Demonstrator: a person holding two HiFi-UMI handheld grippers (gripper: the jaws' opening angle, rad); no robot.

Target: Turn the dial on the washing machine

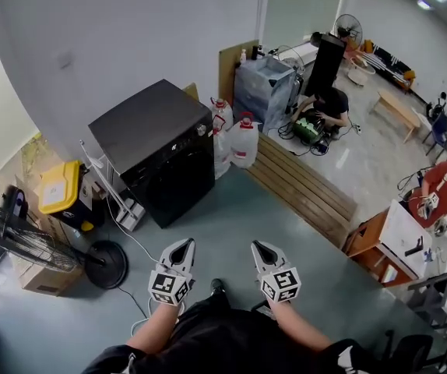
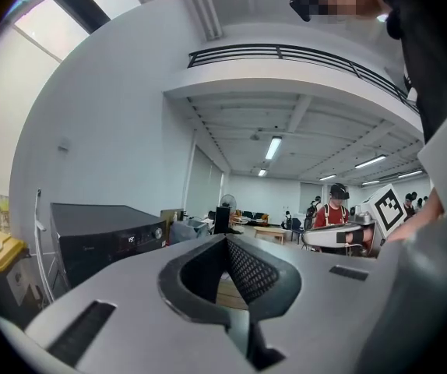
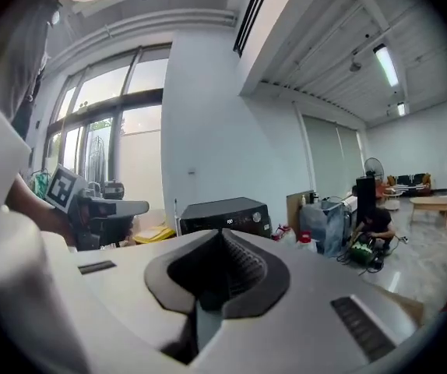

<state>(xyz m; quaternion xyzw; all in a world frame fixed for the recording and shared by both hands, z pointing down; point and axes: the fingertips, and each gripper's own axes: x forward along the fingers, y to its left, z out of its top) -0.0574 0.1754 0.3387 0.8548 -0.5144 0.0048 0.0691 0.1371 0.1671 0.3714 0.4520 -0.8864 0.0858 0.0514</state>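
The black front-loading washing machine [image 1: 165, 162] carries a small silver dial [image 1: 202, 130] at the upper right corner of its front; the lettering beside the dial is too small to read. The left gripper [image 1: 183, 246] and the right gripper [image 1: 261, 248] each have their jaws together on nothing. The dial lies ahead of both, well apart from them.

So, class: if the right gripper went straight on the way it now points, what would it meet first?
Probably the washing machine, dead ahead of the right gripper; nothing shows in between, though depth is unclear.
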